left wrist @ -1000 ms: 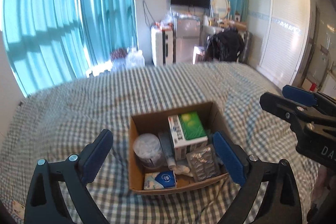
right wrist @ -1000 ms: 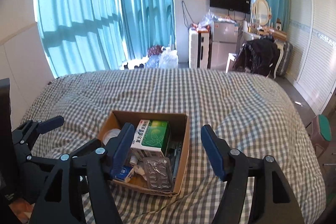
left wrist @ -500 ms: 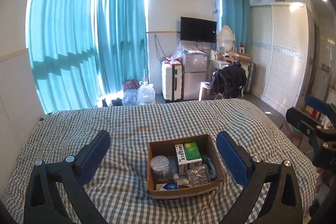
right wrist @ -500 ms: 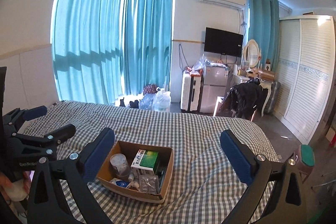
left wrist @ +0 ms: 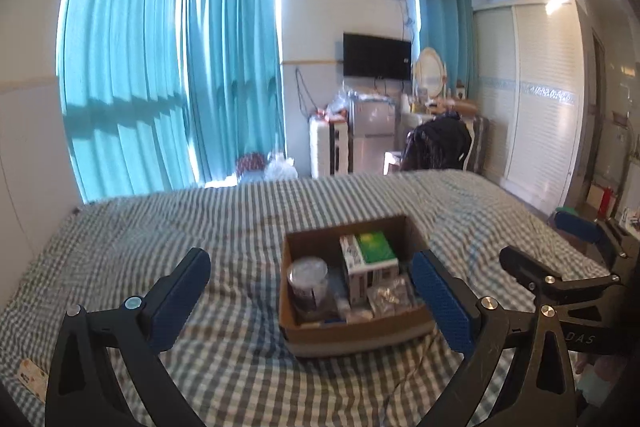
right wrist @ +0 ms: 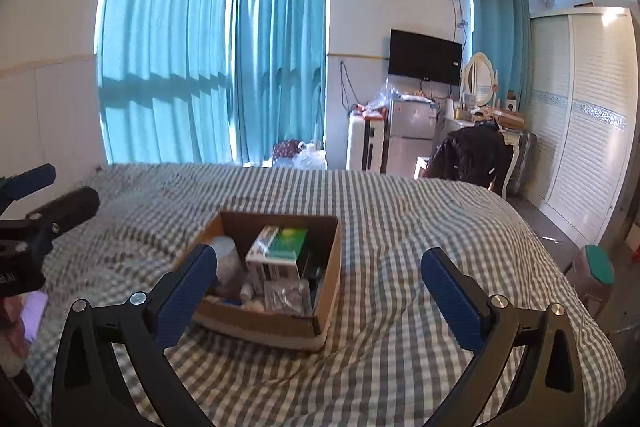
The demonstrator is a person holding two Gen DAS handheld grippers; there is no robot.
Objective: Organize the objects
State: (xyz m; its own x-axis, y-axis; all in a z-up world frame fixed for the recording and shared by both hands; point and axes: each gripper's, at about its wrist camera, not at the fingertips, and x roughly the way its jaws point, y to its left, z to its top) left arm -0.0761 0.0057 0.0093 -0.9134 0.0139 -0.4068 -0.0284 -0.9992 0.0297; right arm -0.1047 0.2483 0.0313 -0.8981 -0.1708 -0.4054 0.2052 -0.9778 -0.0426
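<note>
Both tools are sitting back from the cardboard box (left wrist: 352, 331) now, vs. a sec ago when they were hanging close over it w/ the contents filling the lower view; the room is showing far more above the bed (left wrist: 120, 247). Left tool (left wrist: 316, 291) is standing wide, nothing between its pads. Right tool (right wrist: 320, 287) is also standing wide, spread much further than a sec ago, & gripping nothing. The box is resting on the checked bed cover, in front of both tools, holding a green-and-white carton (right wrist: 280, 251), a round tub (left wrist: 310, 283) at its left side, a foil blister pack (right wrist: 286, 295) near the front & some small bits too blurred to name. Judging by this, everything looks packed in & both tools are letting go, so the tidy-up is prob. at or near its end.
</note>
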